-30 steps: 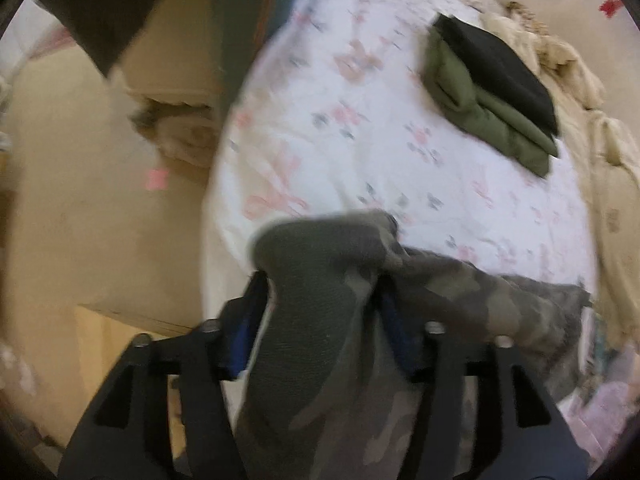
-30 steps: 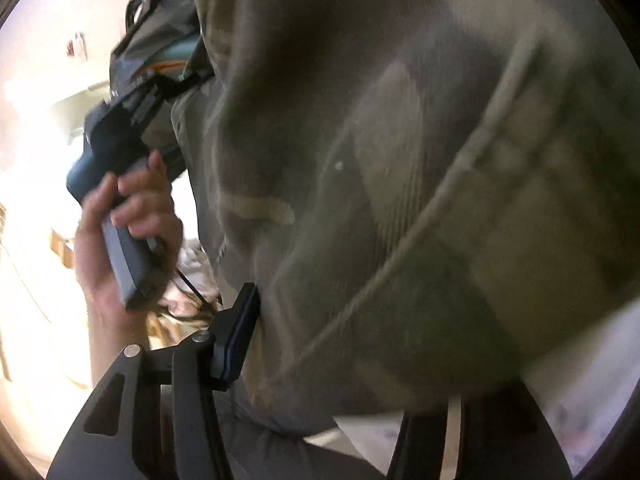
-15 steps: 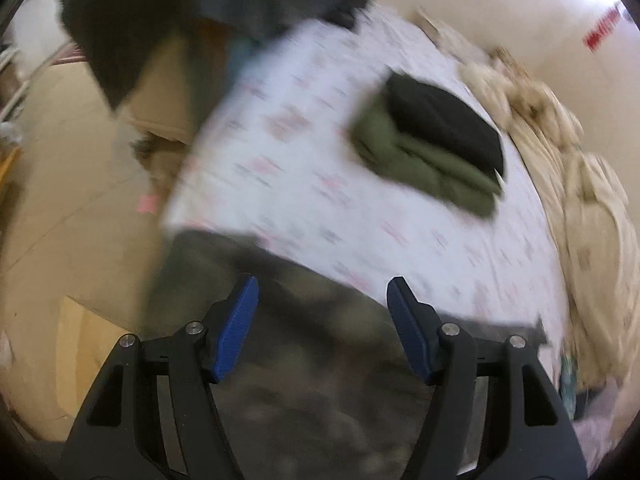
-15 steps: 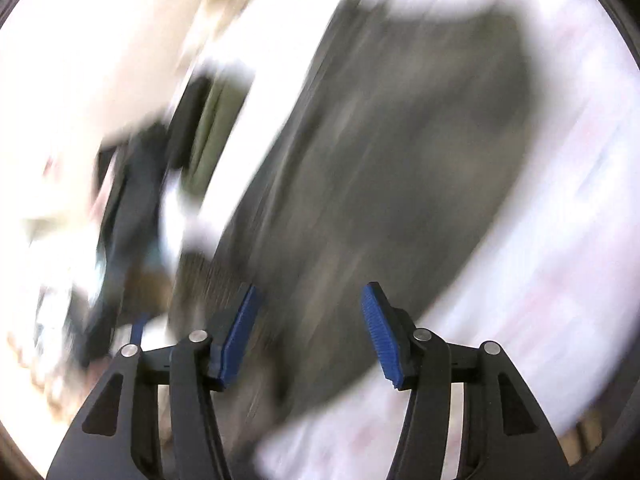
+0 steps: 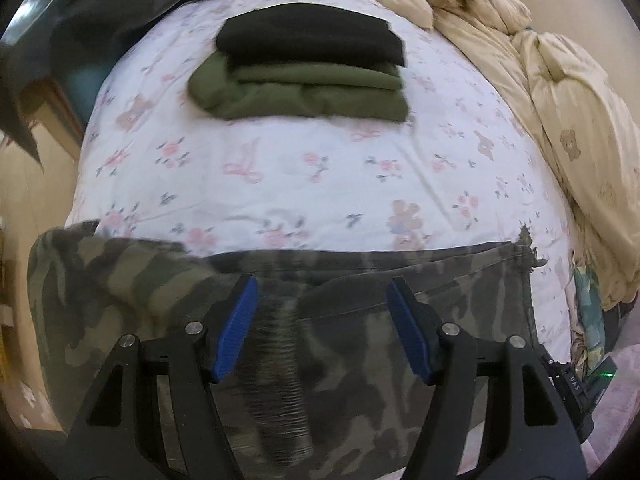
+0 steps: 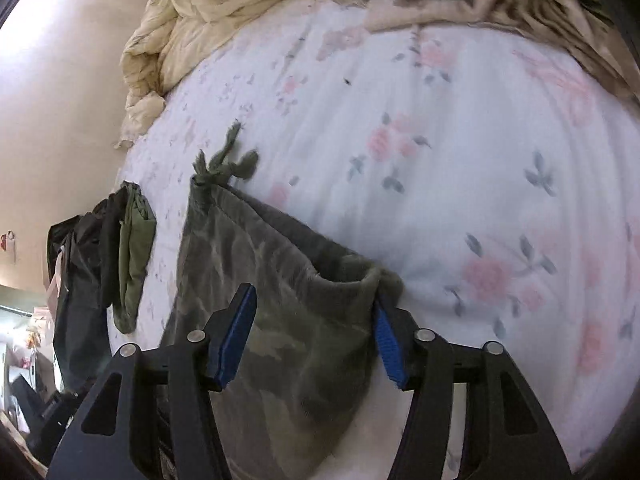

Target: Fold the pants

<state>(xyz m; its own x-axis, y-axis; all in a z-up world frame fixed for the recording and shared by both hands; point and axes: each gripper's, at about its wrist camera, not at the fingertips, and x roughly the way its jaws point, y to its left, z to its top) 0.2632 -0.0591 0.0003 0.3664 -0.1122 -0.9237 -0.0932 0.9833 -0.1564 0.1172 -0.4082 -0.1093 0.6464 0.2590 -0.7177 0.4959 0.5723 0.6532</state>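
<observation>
The camouflage pants (image 5: 360,360) lie spread flat on the bed (image 5: 320,184), along its near edge. One end hangs a little over the left corner. At the other end a knotted drawstring (image 6: 224,164) rests on the flowered sheet.

The left gripper (image 5: 322,324) hangs over the pants with its blue pads wide apart, and it holds nothing.

The right gripper (image 6: 316,328) has just been closing. The pants' edge sits between its pads. The right pad touches a fold of cloth, but the left pad does not press, so it has no grip.

Folded black pants (image 5: 312,36) sit on folded green pants (image 5: 300,92) further back on the bed. A cream quilt (image 5: 560,100) is bunched along the right edge.
</observation>
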